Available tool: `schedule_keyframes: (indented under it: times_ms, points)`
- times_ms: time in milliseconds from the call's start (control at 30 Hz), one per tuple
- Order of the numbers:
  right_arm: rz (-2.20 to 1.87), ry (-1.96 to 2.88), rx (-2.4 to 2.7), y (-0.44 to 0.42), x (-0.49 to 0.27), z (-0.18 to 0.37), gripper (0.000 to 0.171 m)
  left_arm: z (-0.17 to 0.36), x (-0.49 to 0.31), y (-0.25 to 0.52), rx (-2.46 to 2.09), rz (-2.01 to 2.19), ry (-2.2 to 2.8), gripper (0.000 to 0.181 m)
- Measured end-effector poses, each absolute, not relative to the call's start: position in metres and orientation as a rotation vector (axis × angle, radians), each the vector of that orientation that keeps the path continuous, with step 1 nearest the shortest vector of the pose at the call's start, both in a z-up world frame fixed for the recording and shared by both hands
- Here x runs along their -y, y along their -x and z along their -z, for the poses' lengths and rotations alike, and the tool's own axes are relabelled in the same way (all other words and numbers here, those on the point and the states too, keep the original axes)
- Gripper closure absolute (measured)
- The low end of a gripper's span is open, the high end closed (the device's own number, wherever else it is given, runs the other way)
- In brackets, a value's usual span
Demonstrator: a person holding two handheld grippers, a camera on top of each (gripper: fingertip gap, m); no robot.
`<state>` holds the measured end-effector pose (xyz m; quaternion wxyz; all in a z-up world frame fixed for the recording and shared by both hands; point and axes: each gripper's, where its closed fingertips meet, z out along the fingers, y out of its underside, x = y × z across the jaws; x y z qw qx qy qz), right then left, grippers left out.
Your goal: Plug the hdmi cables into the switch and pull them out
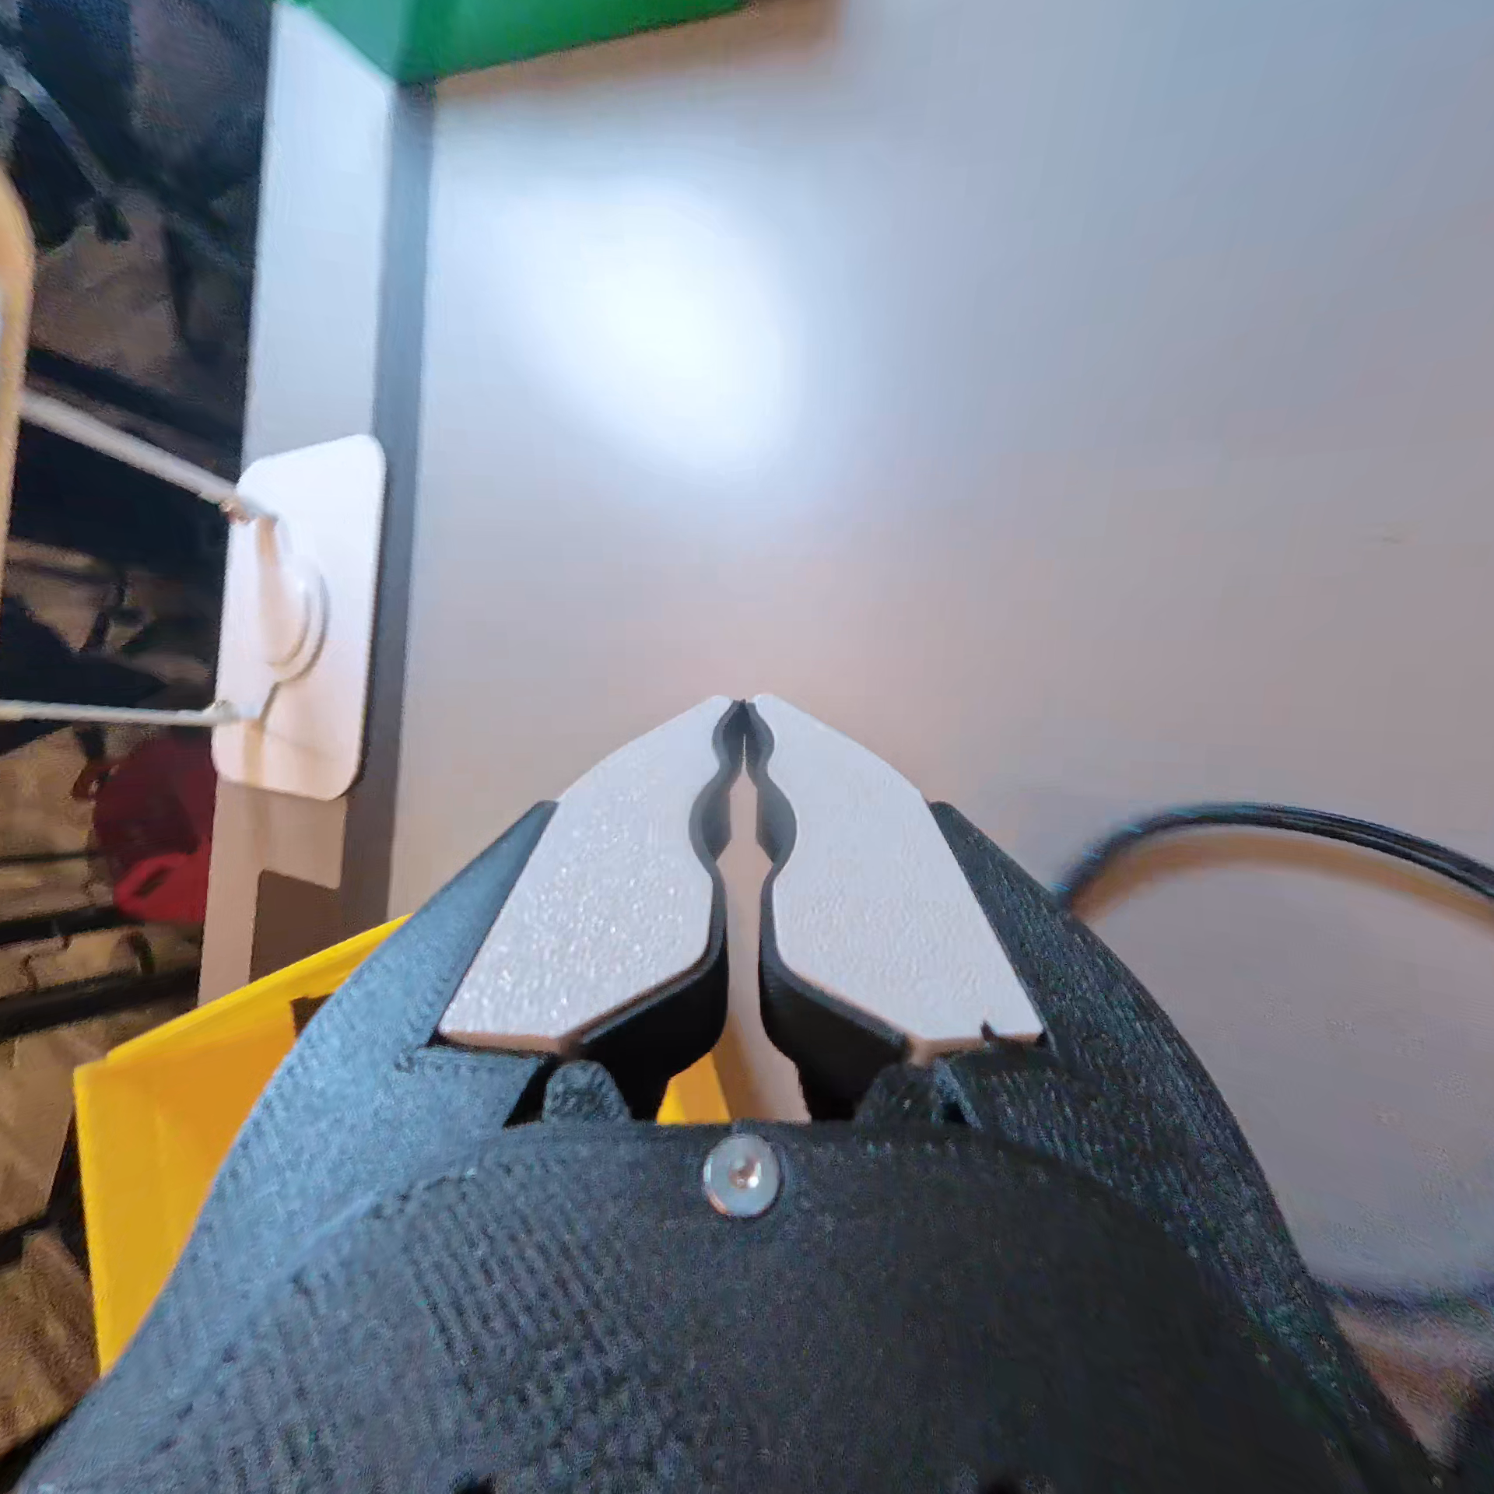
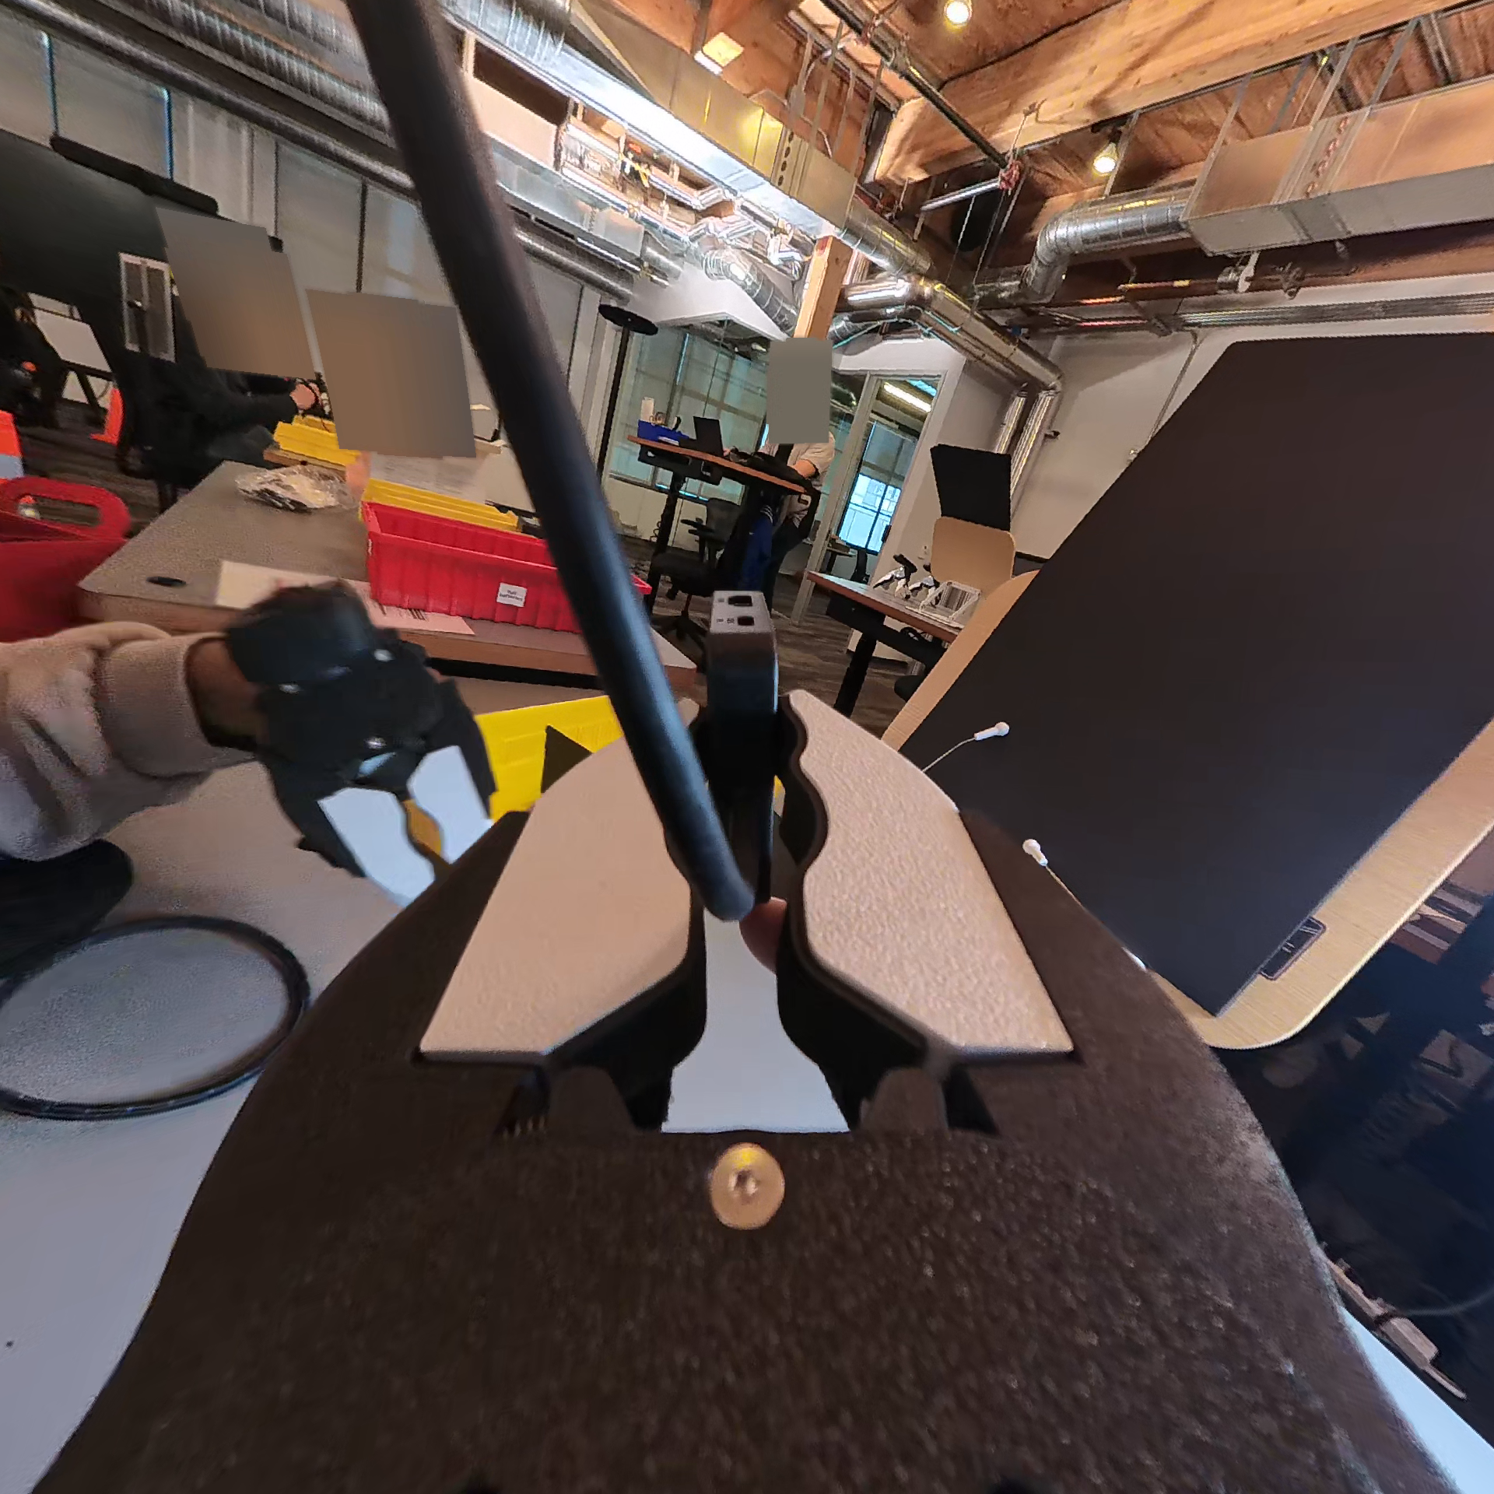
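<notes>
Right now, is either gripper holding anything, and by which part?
The right gripper holds the black switch box by its lower end, ports pointing up; a black cable crosses in front. The left gripper is shut on nothing.

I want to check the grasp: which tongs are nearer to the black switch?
Right. The right tongs are shut on the black switch; the left tongs hang apart from it, off to its left, empty.

Black switch (image 2: pixel 740 695) upright, ports uppermost; black cable (image 2: pixel 517 388) slanting across.

Left claw (image 1: pixel 742 711) closed and empty above white tabletop (image 1: pixel 1010 404), black cable (image 1: pixel 1293 825) just right.
</notes>
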<state>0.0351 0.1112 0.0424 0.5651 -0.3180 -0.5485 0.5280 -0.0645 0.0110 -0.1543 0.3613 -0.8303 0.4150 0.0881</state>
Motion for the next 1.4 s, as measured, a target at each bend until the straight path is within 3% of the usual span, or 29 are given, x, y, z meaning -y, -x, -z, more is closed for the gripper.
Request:
schedule_keyframes:
  times_ms: [133,267,567,700,800,900,1033,1100,1200,1267,1400]
  points:
    - [-1.223,0.759,1.294,-0.035,-0.116,-0.040,0.157,0.143,-0.033,0.081,-0.891,-0.175,2.097,0.172]
    - [-1.244,0.773,1.284,-0.035,-0.120,-0.038,0.157,0.144,0.013,0.045,-1.019,0.031,2.108,0.163]
    - [-1.267,0.751,1.330,-0.023,-0.102,-0.035,0.157,0.235,0.157,-0.008,-1.318,0.293,2.367,0.143]
    - [-1.241,0.758,1.376,-0.013,-0.094,-0.026,0.157,0.250,0.152,-0.025,-1.279,0.295,2.351,0.152]
    - [-1.207,0.759,1.398,-0.010,-0.093,-0.022,0.157,0.255,0.120,-0.009,-1.265,0.078,2.332,0.179]
    - [-1.183,0.759,1.395,-0.013,-0.096,-0.023,0.157,0.241,0.090,0.004,-1.142,0.053,2.316,0.172]
    - [-1.193,0.758,1.348,-0.023,-0.106,-0.032,0.157,0.203,0.110,-0.033,-1.082,0.403,2.276,0.162]
    - [-1.232,0.758,1.317,-0.027,-0.110,-0.037,0.157,0.215,0.142,-0.051,-1.208,0.466,2.325,0.146]
    - [-1.258,0.750,1.291,-0.032,-0.111,-0.042,0.157,0.245,0.165,-0.069,-1.298,0.402,2.373,0.139]
    - [-1.266,0.741,1.288,-0.032,-0.108,-0.044,0.157,0.254,0.160,-0.075,-1.267,0.314,2.360,0.140]
    - [-1.251,0.731,1.314,-0.028,-0.101,-0.042,0.157,0.256,0.128,-0.051,-1.271,0.060,2.303,0.165]
